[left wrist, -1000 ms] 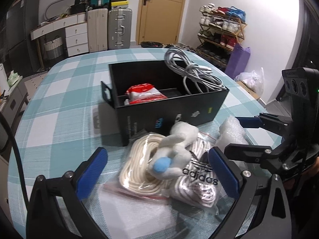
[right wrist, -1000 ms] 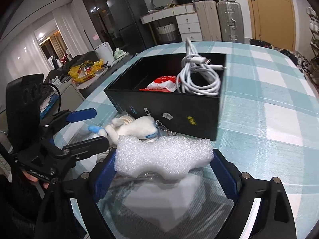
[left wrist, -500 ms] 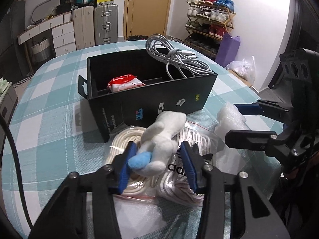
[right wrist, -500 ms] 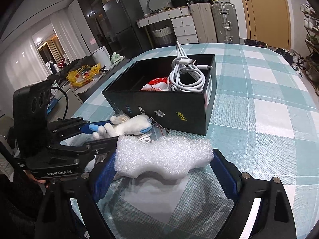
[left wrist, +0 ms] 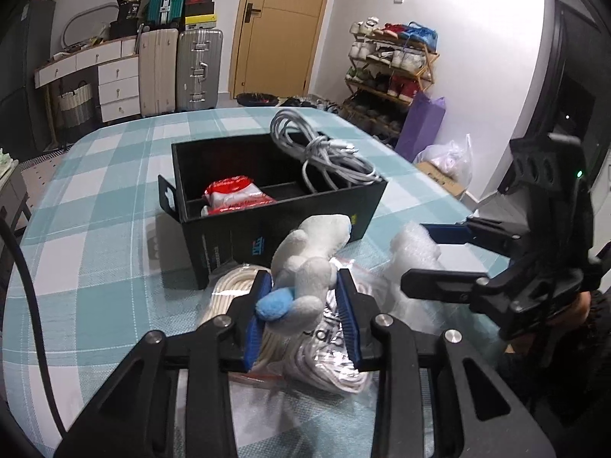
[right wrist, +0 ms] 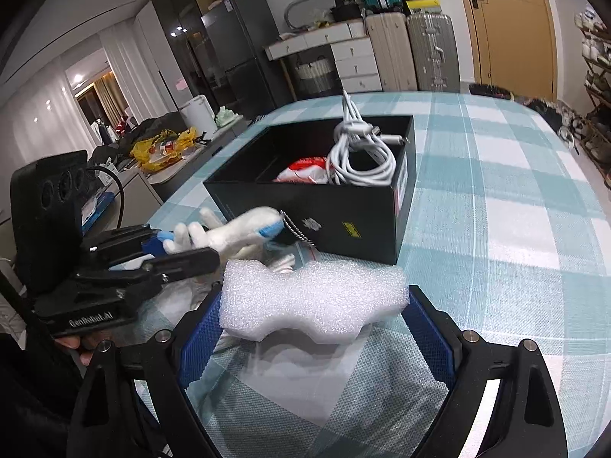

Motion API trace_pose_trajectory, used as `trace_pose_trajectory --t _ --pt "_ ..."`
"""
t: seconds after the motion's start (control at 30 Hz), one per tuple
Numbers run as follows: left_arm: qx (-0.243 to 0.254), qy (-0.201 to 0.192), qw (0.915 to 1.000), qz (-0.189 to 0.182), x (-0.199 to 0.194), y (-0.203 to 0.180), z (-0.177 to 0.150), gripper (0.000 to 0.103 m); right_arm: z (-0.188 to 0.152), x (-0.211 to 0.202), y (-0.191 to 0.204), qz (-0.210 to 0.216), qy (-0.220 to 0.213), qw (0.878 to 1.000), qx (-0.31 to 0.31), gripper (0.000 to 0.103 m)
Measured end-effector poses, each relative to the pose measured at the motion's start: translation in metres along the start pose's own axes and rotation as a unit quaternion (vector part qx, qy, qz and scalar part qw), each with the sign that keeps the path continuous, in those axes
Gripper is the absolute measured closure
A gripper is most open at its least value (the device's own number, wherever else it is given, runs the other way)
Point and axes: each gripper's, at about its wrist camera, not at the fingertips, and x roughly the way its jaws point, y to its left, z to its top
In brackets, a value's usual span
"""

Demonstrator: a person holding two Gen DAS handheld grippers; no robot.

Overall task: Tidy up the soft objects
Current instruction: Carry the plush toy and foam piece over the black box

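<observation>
My left gripper (left wrist: pixel 303 307) is shut on a white plush toy (left wrist: pixel 311 259) with a blue tip and holds it raised in front of the black box (left wrist: pixel 324 210); it also shows in the right wrist view (right wrist: pixel 229 234). My right gripper (right wrist: pixel 315 326) is shut on a white foam piece (right wrist: pixel 313 305), held above the table near the box's front; the foam also shows in the left wrist view (left wrist: pixel 414 252). Bagged white cords (left wrist: pixel 328 347) lie on the table under the toy.
The black box (right wrist: pixel 362 221) holds a coiled white cable (left wrist: pixel 324 156) and a red-and-white packet (left wrist: pixel 235 196). The table has a teal checked cloth (left wrist: pixel 95 229). Suitcases, drawers and a shoe rack stand beyond it.
My left gripper closed from wide open onto the plush toy and lifted it off the bagged cords. My right gripper kept hold of the foam and rose slightly.
</observation>
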Motion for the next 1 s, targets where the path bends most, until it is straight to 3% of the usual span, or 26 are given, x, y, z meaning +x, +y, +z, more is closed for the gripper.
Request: trace_pose_trajectory --t 1.0 --pt "-0.014 -0.059 0.9971 0.045 -0.026 0.019 0.037 0.070 0.035 -0.044 0.030 -0.031 -0.080 0.995 -0.044 0.012"
